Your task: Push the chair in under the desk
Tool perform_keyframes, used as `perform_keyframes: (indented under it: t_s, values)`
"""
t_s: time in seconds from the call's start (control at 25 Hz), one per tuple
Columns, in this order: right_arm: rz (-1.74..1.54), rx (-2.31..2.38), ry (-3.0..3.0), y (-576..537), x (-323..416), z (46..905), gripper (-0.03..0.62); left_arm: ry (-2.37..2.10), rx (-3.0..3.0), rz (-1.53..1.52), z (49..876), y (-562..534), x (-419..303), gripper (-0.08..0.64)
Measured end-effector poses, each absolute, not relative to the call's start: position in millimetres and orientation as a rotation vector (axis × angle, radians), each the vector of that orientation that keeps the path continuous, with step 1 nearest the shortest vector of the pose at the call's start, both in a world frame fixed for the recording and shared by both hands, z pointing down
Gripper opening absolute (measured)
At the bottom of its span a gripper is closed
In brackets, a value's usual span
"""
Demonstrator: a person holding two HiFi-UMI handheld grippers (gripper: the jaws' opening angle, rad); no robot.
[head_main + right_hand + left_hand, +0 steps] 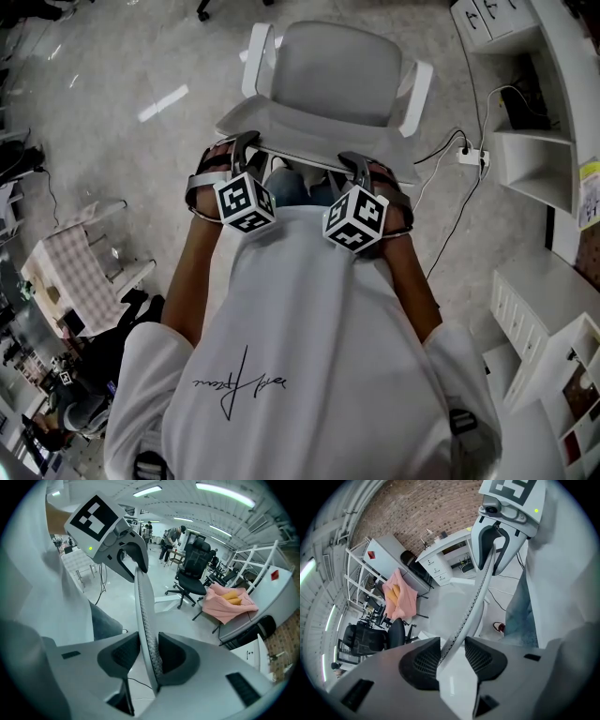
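Note:
The grey office chair (337, 75) with white armrests stands in front of me in the head view, its seat facing away. Both grippers sit on the top edge of its backrest (300, 155). My left gripper (234, 155) holds the left part of the edge; in the left gripper view the thin mesh backrest (480, 597) runs between the jaws of that gripper (452, 641). My right gripper (361, 171) holds the right part; in its own view the right gripper (149, 641) has both pads pressed on the backrest (144, 606).
White shelving (539, 141) and a white drawer unit (525, 309) line the right side. A power strip with cables (472, 157) lies on the floor near the chair. A small checked table (80, 272) is at the left. A black office chair (194, 569) and a pink cloth (229, 602) are farther off.

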State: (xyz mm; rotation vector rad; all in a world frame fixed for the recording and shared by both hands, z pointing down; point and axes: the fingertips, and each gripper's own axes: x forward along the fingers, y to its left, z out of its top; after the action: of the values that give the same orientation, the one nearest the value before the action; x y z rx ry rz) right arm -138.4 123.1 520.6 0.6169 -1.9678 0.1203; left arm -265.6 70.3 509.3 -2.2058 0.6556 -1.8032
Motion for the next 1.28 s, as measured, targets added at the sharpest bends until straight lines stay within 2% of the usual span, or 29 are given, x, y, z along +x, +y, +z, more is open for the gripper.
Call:
perform_keyframes:
  t_s: [1.28]
  values:
    - [0.076,0.711,-1.95,90.4,-111.0,521.2,0.13,0.642,-2.132,-1.827,513.0,25.8,-233.1,0.166]
